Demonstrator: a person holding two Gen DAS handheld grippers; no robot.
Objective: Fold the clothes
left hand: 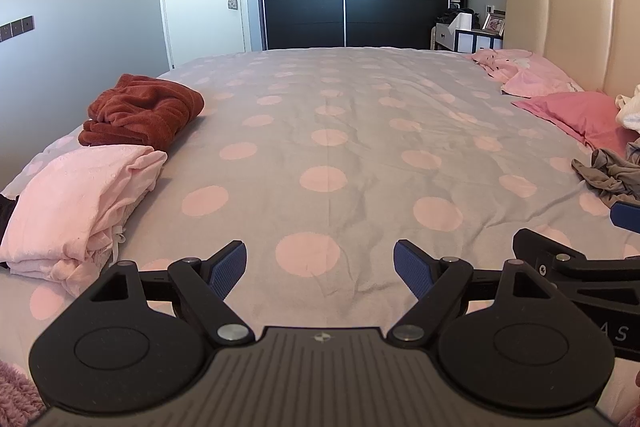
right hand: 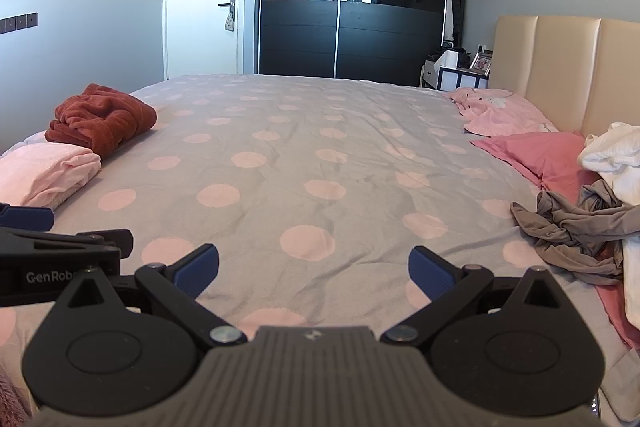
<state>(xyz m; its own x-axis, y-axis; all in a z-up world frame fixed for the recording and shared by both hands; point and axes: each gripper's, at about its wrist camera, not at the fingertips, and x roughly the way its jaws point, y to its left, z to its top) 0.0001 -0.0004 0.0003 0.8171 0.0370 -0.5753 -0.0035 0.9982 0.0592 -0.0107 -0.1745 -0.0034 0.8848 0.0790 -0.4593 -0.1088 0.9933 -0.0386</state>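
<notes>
Currently between garments | my left gripper [left hand: 320,269] and right gripper [right hand: 314,273]: both spread wide, nothing held, above the bed [left hand: 340,115] | folded pink garment [left hand: 80,203] and rust garment [left hand: 144,111] at left | unfolded grey garment [right hand: 576,231] at right, near white laundry [right hand: 616,155] | next, I judge: right gripper reaches the grey garment, pinches an edge.

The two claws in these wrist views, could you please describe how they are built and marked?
Both the left claw and the right claw have matte black linkage arms with silver pivot pins, ribbed blue pads, round black side housings and a ridged grey body. The left claw's side shows white "GenRob" lettering in the right wrist view.
</notes>
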